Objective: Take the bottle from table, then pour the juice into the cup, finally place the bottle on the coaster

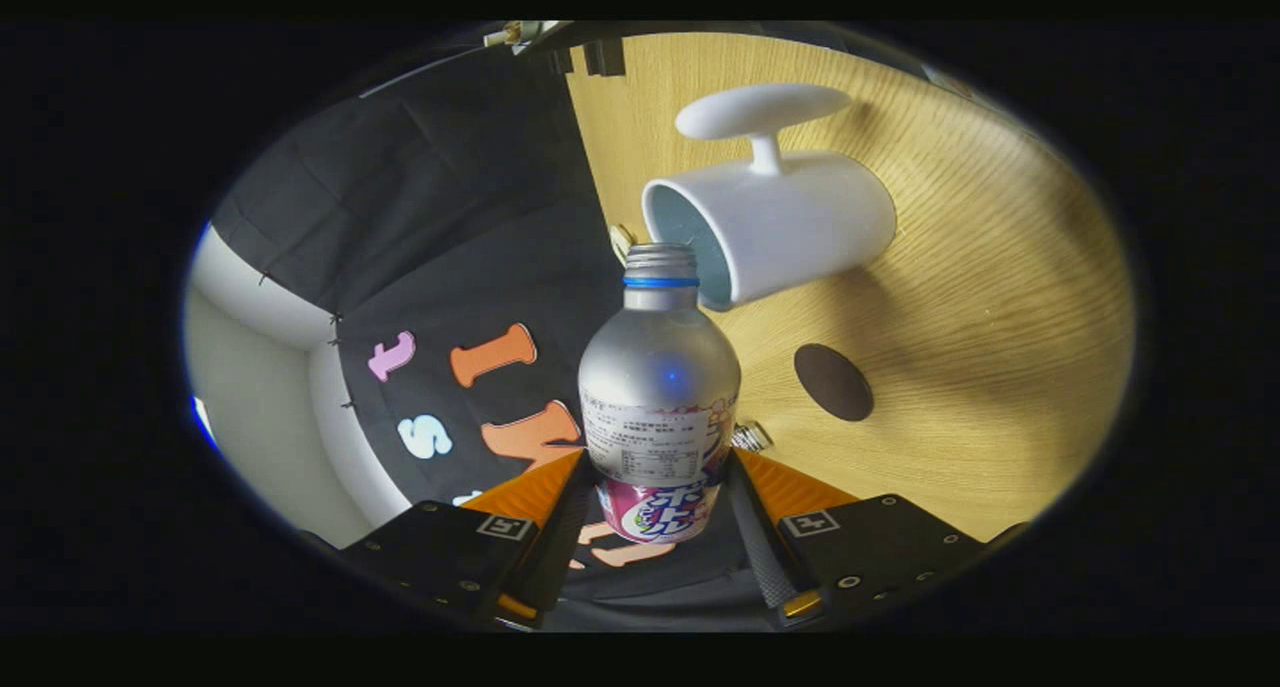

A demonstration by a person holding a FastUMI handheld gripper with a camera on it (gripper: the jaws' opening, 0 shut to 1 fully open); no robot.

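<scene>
My gripper [657, 487] is shut on a silver aluminium bottle [658, 377], both fingers pressing its labelled lower body. The view is rolled on its side, so the bottle is tipped toward the cup. The bottle has no cap, and a blue ring sits under its threaded neck. Its open mouth lies right at the rim of the white cup [775, 222], which has a light blue inside and a handle. No juice stream is visible. Beyond the fingers, a dark round coaster [833, 381] lies on the wooden table [990, 367] beside the cup.
The booth's black cloth wall [450, 227] stands along the table's edge behind the bottle. A white panel [260, 387] shows past the cloth. A small metal clip [750, 436] sits by the table edge near the bottle.
</scene>
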